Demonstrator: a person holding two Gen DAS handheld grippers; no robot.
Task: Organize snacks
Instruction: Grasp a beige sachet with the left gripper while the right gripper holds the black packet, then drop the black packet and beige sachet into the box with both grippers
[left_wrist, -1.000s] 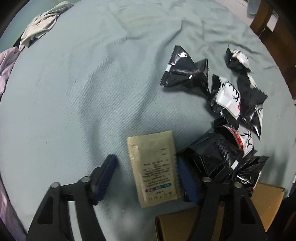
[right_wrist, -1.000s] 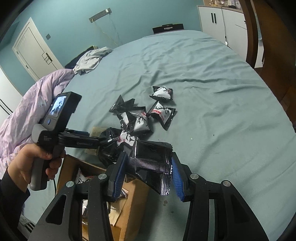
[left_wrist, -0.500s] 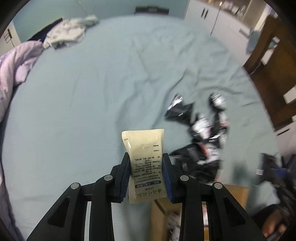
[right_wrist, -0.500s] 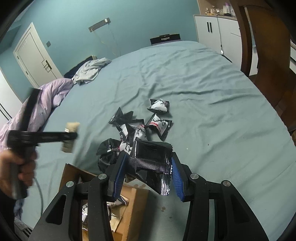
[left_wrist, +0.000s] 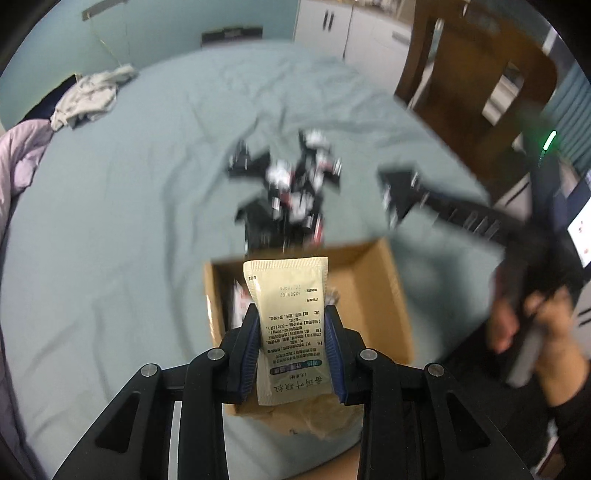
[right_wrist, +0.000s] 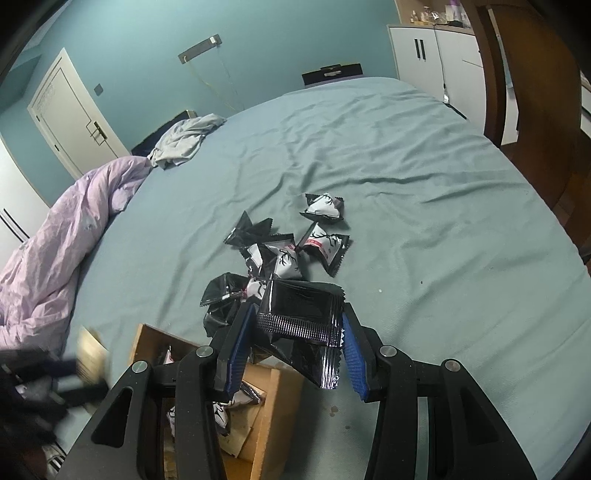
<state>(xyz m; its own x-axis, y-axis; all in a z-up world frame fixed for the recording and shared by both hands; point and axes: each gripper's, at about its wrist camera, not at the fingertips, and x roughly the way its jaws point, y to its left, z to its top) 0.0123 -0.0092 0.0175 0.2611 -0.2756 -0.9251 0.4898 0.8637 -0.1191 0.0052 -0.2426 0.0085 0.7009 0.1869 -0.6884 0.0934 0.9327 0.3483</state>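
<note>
- Landmark for everything here is the cardboard box (left_wrist: 369, 295) sitting open-topped at the near edge of the bed (left_wrist: 129, 221), so stuff can just be dropped straight in.
- The left gripper (left_wrist: 293, 350) is pinching a beige sachet (left_wrist: 291, 314) by its two long edges, blue pads pressed flat on either side. The jaws were just closing, and the sachet is squarely between them.
- That sachet hangs right above the box opening, which looks like the whole point: hold it over the box, let go, done.
- Its long axis runs away from the gripper along the fingers, free short end sticking out toward the far wall of the box. Printed side faces the camera, text upside down.
- The right gripper (right_wrist: 295, 332) is clamped on a black foil snack packet (right_wrist: 299, 314), gripped across its width with the crimped seam running pad to pad.
- That packet sits just past the box's far-right corner, over the bedsheet, not over the opening yet. My guess is it's waiting its turn.
- A lower corner of the packet droops below the pads, so the grip is on the upper part only.
- The loose pile of black snack packets (right_wrist: 288, 251) lies on the sheet just beyond the box, still to be sorted.
- A few packets (right_wrist: 221, 406) are already inside the box.
</note>
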